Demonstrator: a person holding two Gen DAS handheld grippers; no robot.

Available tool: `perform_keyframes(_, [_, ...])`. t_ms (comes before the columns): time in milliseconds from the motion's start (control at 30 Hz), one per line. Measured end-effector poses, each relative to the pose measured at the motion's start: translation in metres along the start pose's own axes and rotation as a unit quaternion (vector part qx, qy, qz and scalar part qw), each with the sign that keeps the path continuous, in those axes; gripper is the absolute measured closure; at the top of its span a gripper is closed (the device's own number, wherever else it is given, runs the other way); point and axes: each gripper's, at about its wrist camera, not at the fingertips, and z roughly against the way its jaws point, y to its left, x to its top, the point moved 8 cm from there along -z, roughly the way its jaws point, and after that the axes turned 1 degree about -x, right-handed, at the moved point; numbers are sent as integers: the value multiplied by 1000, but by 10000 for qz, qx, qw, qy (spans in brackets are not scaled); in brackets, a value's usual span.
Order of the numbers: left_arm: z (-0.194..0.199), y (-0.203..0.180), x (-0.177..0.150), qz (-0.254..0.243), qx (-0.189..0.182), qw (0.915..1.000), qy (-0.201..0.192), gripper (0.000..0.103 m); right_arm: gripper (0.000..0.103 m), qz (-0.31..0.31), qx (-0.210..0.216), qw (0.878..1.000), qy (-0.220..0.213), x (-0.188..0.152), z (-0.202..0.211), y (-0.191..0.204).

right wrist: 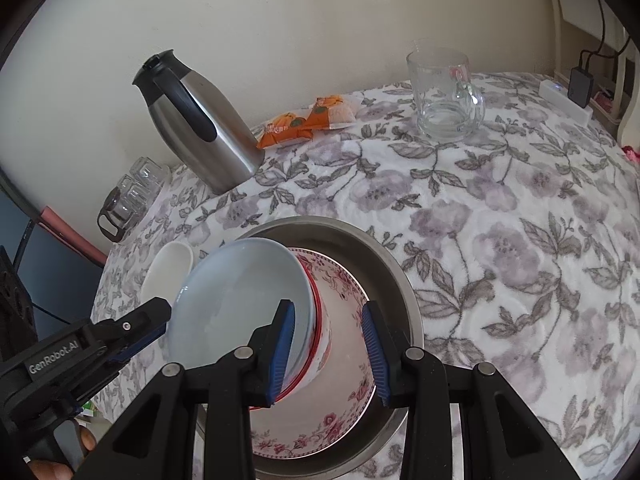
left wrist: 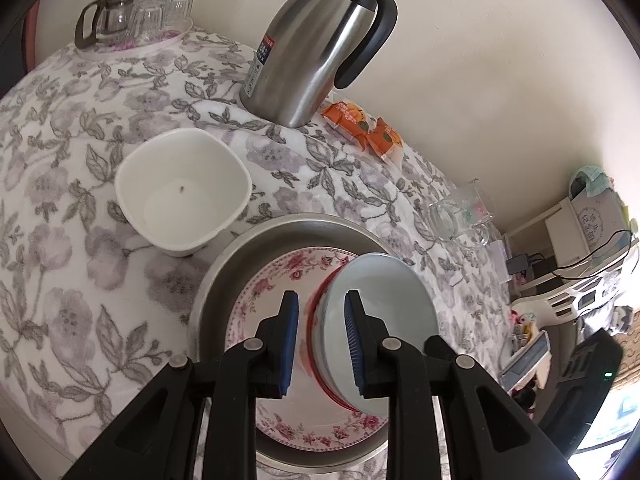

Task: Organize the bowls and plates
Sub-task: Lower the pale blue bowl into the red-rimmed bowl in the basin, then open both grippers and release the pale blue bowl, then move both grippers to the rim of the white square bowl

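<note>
The left claw (left wrist: 322,344) pinches the tilted bowl (left wrist: 380,320), right claw (right wrist: 328,350) spread astride it, above the plate (left wrist: 276,280) already in the pan (left wrist: 224,264); the white bowl (left wrist: 184,188) waits on the tabletop (left wrist: 80,160).

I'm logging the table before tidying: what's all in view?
basin: 1, steel, on floral tablecloth
floral plate: 1, white-pink, in basin
round bowl: 1, pale blue inside, red-banded outside, tilted over plate
square bowl: 1, white, left of basin
jug: 1, steel, black handle, behind basin
snack packets: 2, orange, beside jug
glass mug: 1, clear, right of packets
glass pot: 1, clear, far corner
tumblers: several, clear, beside pot
left gripper: black, blue pads, at round bowl's rim
right gripper: same, astride rim
</note>
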Motion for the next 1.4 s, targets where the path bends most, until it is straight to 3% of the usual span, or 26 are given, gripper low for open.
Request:
perform_keyframes(67, [2, 1, 1, -56, 95, 9999, -37, 75, 62, 25, -35, 10000, -2, 1, 3, 2])
perform_keyframes(133, [4, 2, 2, -116, 201, 9997, -65, 61, 52, 45, -115, 9999, 34, 1, 4, 3])
perform_keyframes(233, [7, 5, 3, -251, 472, 9985, -134, 54, 47, 121, -252, 9996, 60, 0, 6, 3])
perform_keyframes(333, [6, 11, 4, -223, 642, 9976, -135, 41, 37, 163, -390, 9991, 71, 0, 6, 1])
perform_keyframes(467, [7, 25, 8, -232, 1124, 9932, -179, 38, 28, 293, -596, 9978, 59, 0, 8, -1])
perform_keyframes(533, [7, 32, 9, -271, 1399, 9896, -220, 25, 23, 346, -659, 9972, 18, 1, 9, -1])
perform_keyframes(600, [8, 38, 10, -311, 1602, 9862, -274, 18, 15, 383, -696, 9968, -8, 2, 9, 0])
perform_keyframes(700, [8, 42, 10, -281, 1659, 9854, -272, 18, 6, 412, -726, 9965, -2, 2, 9, 1])
perform_keyframes(867, [9, 45, 12, -353, 1837, 9818, -337, 14, 0, 435, -689, 9967, 3, 1, 8, 3])
perform_keyframes(933, [12, 46, 14, -395, 1899, 9801, -424, 4, 0, 441, -671, 9968, 2, 2, 9, 3])
perform_keyframes(1400, [48, 73, 38, -237, 2098, 9711, -1109, 4, 0, 741, -747, 9938, -348, 4, 16, 20])
